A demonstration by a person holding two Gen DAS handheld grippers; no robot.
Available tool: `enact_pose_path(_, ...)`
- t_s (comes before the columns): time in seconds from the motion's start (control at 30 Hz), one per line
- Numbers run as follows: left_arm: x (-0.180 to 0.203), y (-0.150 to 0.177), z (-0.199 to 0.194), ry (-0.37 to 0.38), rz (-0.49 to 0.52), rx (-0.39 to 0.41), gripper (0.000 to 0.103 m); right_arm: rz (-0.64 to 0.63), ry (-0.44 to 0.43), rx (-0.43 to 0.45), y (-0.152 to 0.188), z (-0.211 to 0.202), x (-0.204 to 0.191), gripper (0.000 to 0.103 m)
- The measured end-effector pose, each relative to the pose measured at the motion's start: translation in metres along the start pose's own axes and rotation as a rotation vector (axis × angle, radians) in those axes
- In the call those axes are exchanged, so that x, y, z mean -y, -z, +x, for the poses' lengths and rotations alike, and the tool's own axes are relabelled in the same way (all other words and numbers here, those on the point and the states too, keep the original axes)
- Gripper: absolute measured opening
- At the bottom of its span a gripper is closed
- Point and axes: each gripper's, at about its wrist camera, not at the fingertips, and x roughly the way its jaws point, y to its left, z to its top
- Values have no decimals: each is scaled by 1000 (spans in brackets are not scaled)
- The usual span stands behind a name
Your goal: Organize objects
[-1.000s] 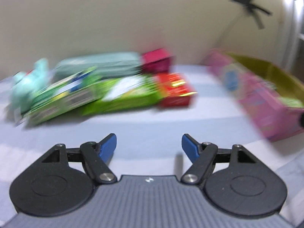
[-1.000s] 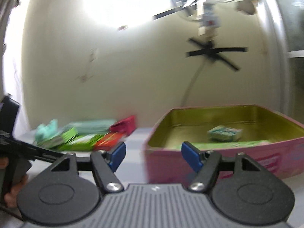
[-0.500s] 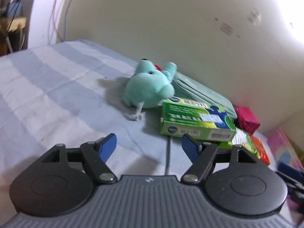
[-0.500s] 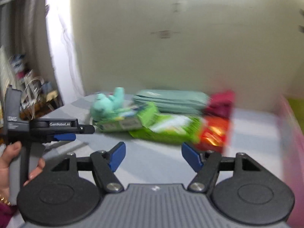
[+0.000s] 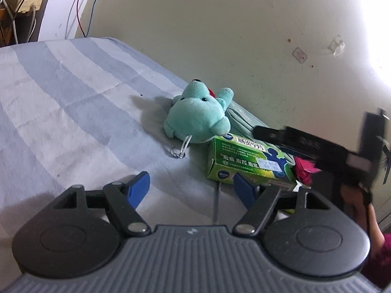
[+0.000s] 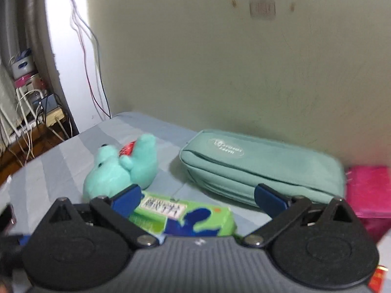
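Right gripper (image 6: 195,200) jaws just widened, nothing clamped, over green box (image 6: 193,217) on striped bed (image 5: 61,112) beside teal plush (image 6: 122,168) and teal pouch (image 6: 264,168). Left gripper (image 5: 191,185) jaws apart, empty.

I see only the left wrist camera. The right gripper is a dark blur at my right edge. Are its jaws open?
Observer: Yes. The right gripper is open and its jaws have just been opening. The green box lies low between them, not gripped.
Operator: What is the teal edge behind the box?
Observer: A teal zip pouch, flat along the wall, with a white oval logo on top.
Operator: And at its right end?
Observer: A pink box, beside the pouch.
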Motion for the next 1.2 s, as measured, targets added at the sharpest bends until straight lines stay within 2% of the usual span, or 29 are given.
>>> enact_pose_path(0.03, -1, -1, 1, -4, -1, 1, 77, 0, -9, -50, -2, 7, 1, 83)
enact_pose_path(0.1, -4, -3, 2, -19, -6, 9, 77, -7, -66, -89, 0, 9, -1, 82)
enact_pose_path(0.13, -6, -5, 2, -27, -10, 15, 77, -53, -89, -90, 4, 3, -6, 80)
enact_pose_path(0.27, -10, -7, 0, -32, -32, 22, 78, -160, -201, -99, 37, -31, -19, 71)
enact_pose_path(0.3, -9, -6, 0, -31, -25, 21, 78, -178, -215, -104, 49, -39, -21, 71)
enact_pose_path(0.43, -7, -6, 3, -7, -8, 10, 78, -206, -244, -80, 94, -76, -30, 84)
enact_pose_path(0.53, -4, -4, 6, 7, 16, -3, 78, -242, -179, -43, 114, -90, -45, 94)
enact_pose_path(0.63, 1, -1, 8, 55, 43, -28, 78, -305, -84, -11, 124, -89, -61, 100)
enact_pose_path(0.77, 12, 7, 15, 185, 85, -98, 79, -318, 36, -7, 130, -76, -76, 100)
enact_pose_path(0.8, 15, 9, 16, 200, 102, -104, 79, -308, 38, 1, 130, -77, -77, 94)
enact_pose_path(0.83, 19, 12, 16, 200, 126, -105, 79, -287, 29, 6, 129, -77, -77, 89)
enact_pose_path(0.97, 33, 20, 18, 241, 214, -139, 75, -260, 43, 25, 138, -83, -82, 88)
enact_pose_path(1.07, 49, 32, 11, 211, 317, -131, 76, -255, 102, 37, 154, -94, -93, 88)
enact_pose_path(1.2, 69, 55, -3, 256, 356, -185, 76, -165, 132, 46, 177, -126, -84, 88)
